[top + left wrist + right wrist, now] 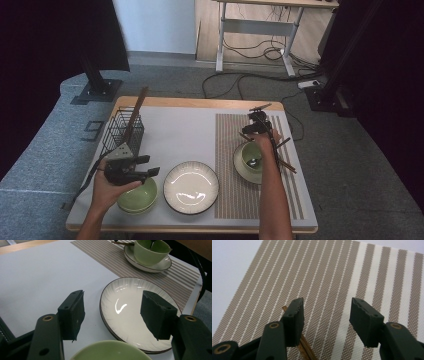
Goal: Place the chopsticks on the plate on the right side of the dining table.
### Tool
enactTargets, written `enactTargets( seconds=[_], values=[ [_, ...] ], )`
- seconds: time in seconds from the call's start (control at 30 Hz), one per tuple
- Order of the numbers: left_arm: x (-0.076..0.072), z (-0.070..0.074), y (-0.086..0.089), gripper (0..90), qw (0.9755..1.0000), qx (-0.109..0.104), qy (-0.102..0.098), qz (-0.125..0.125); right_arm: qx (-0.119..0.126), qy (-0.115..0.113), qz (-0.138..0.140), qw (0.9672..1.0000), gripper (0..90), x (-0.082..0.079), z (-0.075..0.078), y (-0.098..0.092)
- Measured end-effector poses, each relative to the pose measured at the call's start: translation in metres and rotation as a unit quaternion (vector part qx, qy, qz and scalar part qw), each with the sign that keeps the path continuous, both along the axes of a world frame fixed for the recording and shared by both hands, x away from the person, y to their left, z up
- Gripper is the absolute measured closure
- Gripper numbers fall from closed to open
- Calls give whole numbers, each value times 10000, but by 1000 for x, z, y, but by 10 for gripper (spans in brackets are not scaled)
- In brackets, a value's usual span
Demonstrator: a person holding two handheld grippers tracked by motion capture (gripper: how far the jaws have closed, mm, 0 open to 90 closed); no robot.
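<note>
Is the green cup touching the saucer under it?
Touching. In the left gripper view the green cup sits directly on the saucer, with no gap at its base.

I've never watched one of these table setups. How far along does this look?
Partly done, I'd guess. A green cup with a spoon already sits on its saucer on the striped mat. The right gripper hovers open over the mat beside wooden chopsticks. The left gripper, also open, hangs above the white plate and green bowl, seemingly unplaced.
</note>
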State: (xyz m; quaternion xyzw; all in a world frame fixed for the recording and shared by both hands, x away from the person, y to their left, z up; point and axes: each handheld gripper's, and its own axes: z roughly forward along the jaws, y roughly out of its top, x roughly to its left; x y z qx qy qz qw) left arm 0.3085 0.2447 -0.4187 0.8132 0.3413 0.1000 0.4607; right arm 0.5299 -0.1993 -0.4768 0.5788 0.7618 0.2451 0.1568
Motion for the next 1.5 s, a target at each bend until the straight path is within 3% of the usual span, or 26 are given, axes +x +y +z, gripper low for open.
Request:
enactTargets(
  seconds=[0.23,0.47,1.03,1.33,1.5],
  values=[
    [0,1,1,359,10000,-21,-10,10,-103,18,427,9990,452,-3,1,7],
    [-1,1,-1,358,10000,2,-4,-3,-78,-2,679,9977,444,-6,3,13],
    [-2,2,-1,357,10000,-17,-29,-8,-175,20,774,9968,444,-4,3,24],
    [-2,1,-2,357,10000,7,-14,-21,-116,25,1027,9946,448,-7,5,29],
    [-1,0,-3,357,10000,16,-10,-24,-146,-119,990,9949,442,-8,8,30]
  ],
)
